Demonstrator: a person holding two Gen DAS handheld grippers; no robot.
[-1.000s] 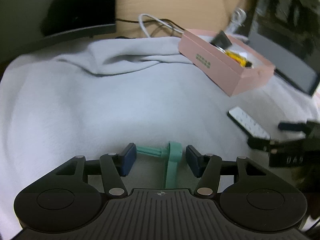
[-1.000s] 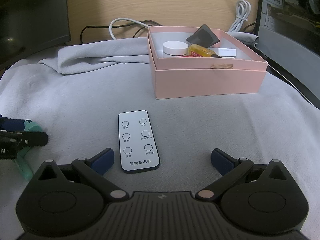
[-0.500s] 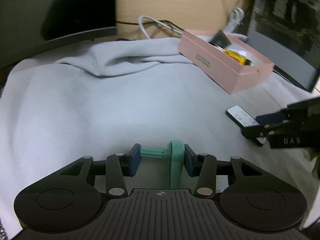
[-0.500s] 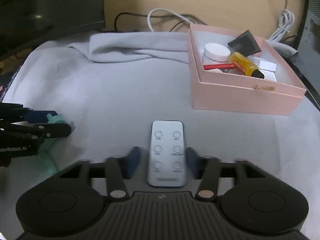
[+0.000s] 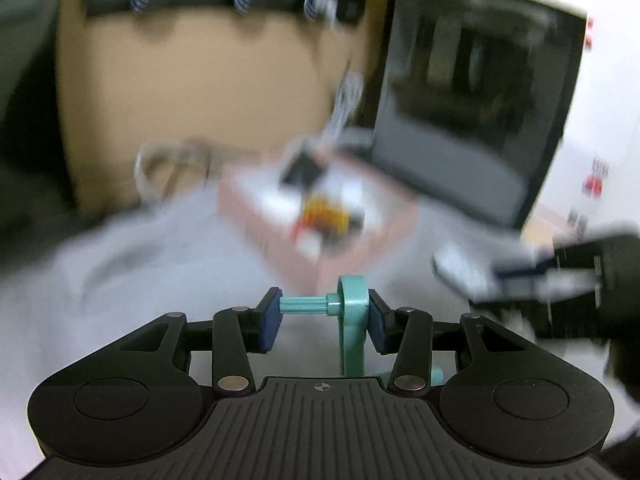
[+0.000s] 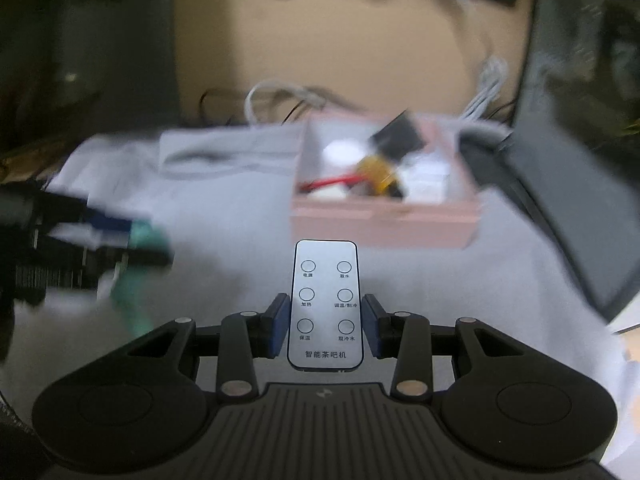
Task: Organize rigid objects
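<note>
Green clamp [image 5: 352, 320] pinched between pads of left gripper [image 5: 324, 314], jaws narrowed onto peg end and frame, held short of pink box [image 5: 280, 236]. White remote [image 6: 326, 304] squeezed by its long edges in right gripper [image 6: 326, 326], also short of box. Step in hand, by judgement: carry toward box. Next move calls for reaching over box rim, releasing onto free space among contents. Background blurred; box contents unclear.
</note>
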